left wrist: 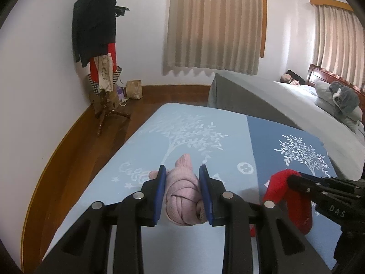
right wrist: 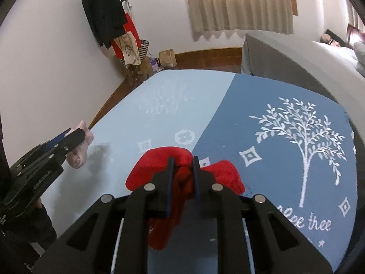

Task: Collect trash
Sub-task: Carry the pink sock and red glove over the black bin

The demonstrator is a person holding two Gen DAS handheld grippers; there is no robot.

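Note:
A rolled pink sock [left wrist: 181,196] sits between the blue pads of my left gripper [left wrist: 182,171], which is shut on it and holds it just above the blue tree-print bedspread [left wrist: 187,127]. The same pink sock [right wrist: 78,153] and left gripper [right wrist: 73,137] show at the left edge of the right wrist view. A red sock [right wrist: 182,178] hangs bunched in my right gripper [right wrist: 183,159], whose jaws are shut on its middle, lifted off the bedspread [right wrist: 262,123]. In the left wrist view the red sock [left wrist: 287,201] and right gripper [left wrist: 294,179] are at the right.
A coat rack [left wrist: 100,45] with dark and red clothes stands in the corner, with a brown paper bag [left wrist: 134,90] on the wooden floor beside it. A grey bed [left wrist: 285,105] adjoins on the right, with a person lying at its head. Curtains [left wrist: 214,25] hang behind.

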